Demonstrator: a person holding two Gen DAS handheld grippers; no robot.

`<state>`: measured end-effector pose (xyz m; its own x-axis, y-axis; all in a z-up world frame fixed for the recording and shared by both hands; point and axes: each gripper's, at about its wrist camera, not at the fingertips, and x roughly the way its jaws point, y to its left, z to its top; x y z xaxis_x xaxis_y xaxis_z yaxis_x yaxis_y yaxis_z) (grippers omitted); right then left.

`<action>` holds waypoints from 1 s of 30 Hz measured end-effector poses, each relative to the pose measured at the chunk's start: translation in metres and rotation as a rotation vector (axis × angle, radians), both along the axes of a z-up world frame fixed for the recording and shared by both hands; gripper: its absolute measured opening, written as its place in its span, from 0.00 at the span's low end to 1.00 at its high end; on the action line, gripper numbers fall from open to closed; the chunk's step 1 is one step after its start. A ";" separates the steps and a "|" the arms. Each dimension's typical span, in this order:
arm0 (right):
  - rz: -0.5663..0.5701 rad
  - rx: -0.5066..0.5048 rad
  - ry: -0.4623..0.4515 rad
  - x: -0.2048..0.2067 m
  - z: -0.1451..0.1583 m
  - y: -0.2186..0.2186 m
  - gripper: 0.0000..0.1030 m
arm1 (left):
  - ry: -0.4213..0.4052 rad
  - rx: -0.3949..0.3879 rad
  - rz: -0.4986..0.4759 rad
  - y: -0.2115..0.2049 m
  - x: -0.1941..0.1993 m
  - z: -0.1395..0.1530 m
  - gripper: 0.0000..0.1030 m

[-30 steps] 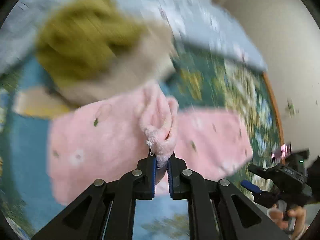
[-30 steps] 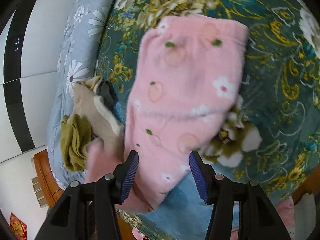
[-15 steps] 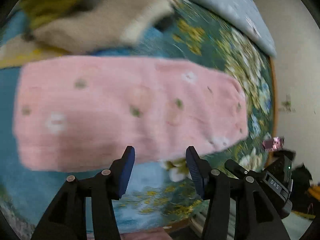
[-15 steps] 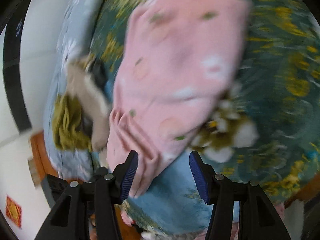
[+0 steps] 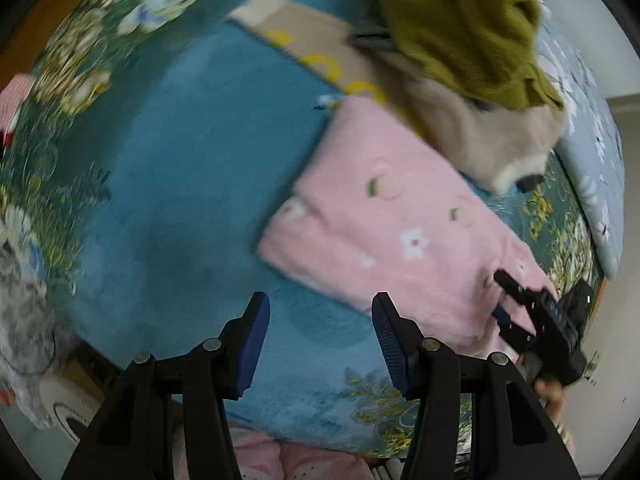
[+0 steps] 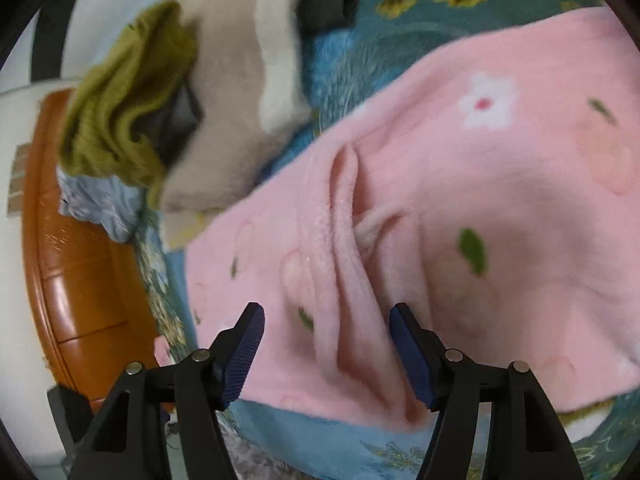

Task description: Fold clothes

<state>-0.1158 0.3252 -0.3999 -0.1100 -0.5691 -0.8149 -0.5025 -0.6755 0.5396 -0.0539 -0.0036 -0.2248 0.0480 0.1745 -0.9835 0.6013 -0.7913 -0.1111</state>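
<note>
A pink fleece garment (image 5: 392,232) printed with peaches and flowers lies flat on the blue blanket (image 5: 180,200). My left gripper (image 5: 320,320) points straight down over bare blanket just off the garment's near edge, open, with nothing between its fingers. My right gripper (image 6: 326,320) hovers low over the pink garment (image 6: 500,200). Its jaws are opening, and a raised ridge of pink fleece (image 6: 352,280) runs up between them without the pads pressing on it. In the left wrist view the right gripper (image 5: 500,294) shows at the garment's far end, held by a hand.
A heap of olive green knit (image 5: 460,28) on a beige garment (image 5: 480,128) lies just beyond the pink one. A grey-blue flowered quilt (image 5: 592,160) lies behind it. The orange wooden bed frame (image 6: 80,280) borders the blanket. A grey fluffy thing (image 5: 20,300) sits past the blanket's edge.
My left gripper let go of the pinched pink fold, opened and swung across to the blanket beside the garment. My right gripper came down close over the garment, with its jaws wider.
</note>
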 end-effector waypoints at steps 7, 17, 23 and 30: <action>0.025 0.009 -0.049 -0.028 0.009 -0.036 0.11 | -0.008 -0.013 0.087 -0.024 0.017 -0.004 0.53; 0.033 -0.165 0.123 -0.036 0.060 -0.026 0.10 | 0.003 -0.075 0.175 -0.050 0.000 -0.008 0.53; -0.097 -0.087 -0.085 -0.003 -0.018 0.023 0.11 | -0.053 -0.042 0.109 -0.035 -0.009 -0.027 0.53; 0.044 0.008 -0.019 -0.006 -0.007 0.015 0.18 | -0.077 -0.058 0.019 -0.018 -0.031 -0.045 0.53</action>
